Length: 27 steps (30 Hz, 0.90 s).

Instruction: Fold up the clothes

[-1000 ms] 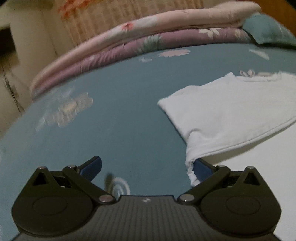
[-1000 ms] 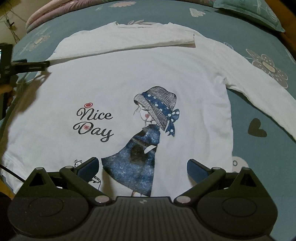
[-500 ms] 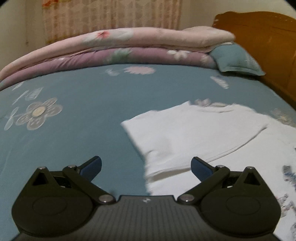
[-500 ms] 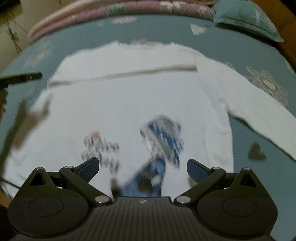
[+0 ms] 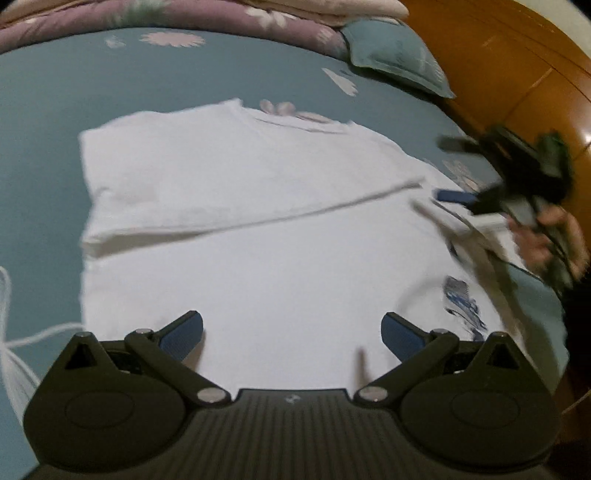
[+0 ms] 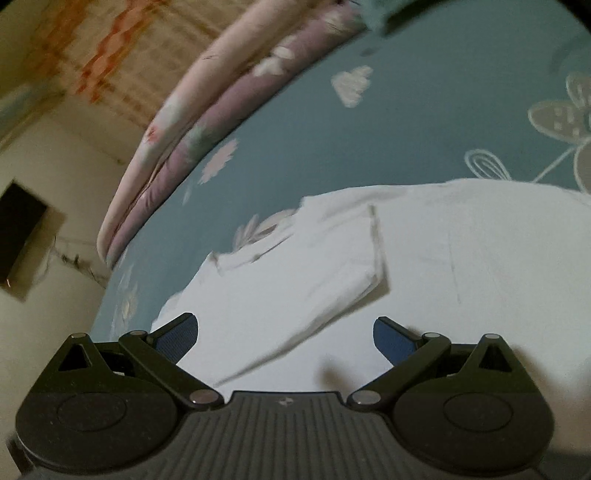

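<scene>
The white shirt (image 5: 280, 258) lay spread flat on the bed (image 5: 110, 96), over a teal sheet printed with pale flowers, and one sleeve (image 5: 229, 184) was folded across the upper chest so that its lower edge ran as a long crease from side to side. In the right wrist view the same shirt (image 6: 461, 266) filled the lower half of the frame, with the folded sleeve's cuff end (image 6: 362, 273) resting on the body of the garment. Behind it, folded quilts (image 5: 192, 18) in purple and pink were stacked along the far edge of the bed, a teal pillow (image 5: 395, 55) lay beside them, and a wooden headboard (image 5: 517, 74) rose at the right. A patterned curtain (image 6: 103, 55) hung by a pale wall. A dark blue printed figure (image 5: 461, 302) showed near the shirt's right edge, partly blurred. The left hand-held gripper (image 5: 291, 332) hovered over the lower part of the shirt with its blue-padded fingers spread wide and nothing between them. The right hand-held gripper (image 6: 286, 336) also stood wide apart and empty, close above the fabric near the folded cuff; seen from the left wrist camera it was a blurred dark shape (image 5: 491, 188) held by a hand (image 5: 546, 236) over the shirt's right side.
</scene>
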{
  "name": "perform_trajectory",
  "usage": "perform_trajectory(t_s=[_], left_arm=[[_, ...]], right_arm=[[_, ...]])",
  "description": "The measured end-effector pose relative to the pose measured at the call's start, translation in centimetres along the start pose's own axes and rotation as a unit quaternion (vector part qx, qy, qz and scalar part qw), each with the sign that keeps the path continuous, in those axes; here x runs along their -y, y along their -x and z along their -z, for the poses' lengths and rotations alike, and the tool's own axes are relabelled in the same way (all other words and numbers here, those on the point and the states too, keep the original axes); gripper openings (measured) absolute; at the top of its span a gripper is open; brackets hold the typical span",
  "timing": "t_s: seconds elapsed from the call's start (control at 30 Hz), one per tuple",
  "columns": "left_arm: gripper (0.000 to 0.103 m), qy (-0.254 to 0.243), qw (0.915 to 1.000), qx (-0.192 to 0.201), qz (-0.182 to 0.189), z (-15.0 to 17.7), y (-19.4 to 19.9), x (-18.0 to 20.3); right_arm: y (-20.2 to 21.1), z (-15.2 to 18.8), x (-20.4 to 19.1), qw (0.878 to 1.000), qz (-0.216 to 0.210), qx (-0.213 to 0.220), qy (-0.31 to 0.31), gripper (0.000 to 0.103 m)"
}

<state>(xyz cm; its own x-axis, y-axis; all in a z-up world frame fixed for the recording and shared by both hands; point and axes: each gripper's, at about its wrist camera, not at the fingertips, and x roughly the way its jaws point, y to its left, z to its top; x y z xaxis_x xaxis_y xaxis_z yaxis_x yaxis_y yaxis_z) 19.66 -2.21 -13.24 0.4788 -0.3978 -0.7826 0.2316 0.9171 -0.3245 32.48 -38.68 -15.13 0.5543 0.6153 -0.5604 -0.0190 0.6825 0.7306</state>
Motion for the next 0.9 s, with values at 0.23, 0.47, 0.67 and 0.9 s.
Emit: perform_trajectory(t_s=[0.23,0.47,0.67,0.9], left_arm=[[0.102,0.012,0.9996,-0.014,-0.021,1.4,-0.4,1.1],[0.102,0.020,0.9991,-0.013,-0.034,1.6,-0.2,1.2],[0.102,0.023,0.9989,-0.014,-0.039,1.4,-0.4,1.1],[0.102,0.007,0.9989,-0.013,-0.045,1.7,-0.5,1.4]], right_arm=[[-2.7,-2.0,2.8,0.997,-0.058,0.000,-0.055,0.103],[-4.4,-2.8,2.4,0.994,-0.095,-0.032,-0.052,0.103],[-5.2,-3.1,2.3,0.994,-0.098,-0.033,-0.041,0.099],[-5.5,-2.8,5.1,0.996,-0.047,-0.012,-0.071,0.003]])
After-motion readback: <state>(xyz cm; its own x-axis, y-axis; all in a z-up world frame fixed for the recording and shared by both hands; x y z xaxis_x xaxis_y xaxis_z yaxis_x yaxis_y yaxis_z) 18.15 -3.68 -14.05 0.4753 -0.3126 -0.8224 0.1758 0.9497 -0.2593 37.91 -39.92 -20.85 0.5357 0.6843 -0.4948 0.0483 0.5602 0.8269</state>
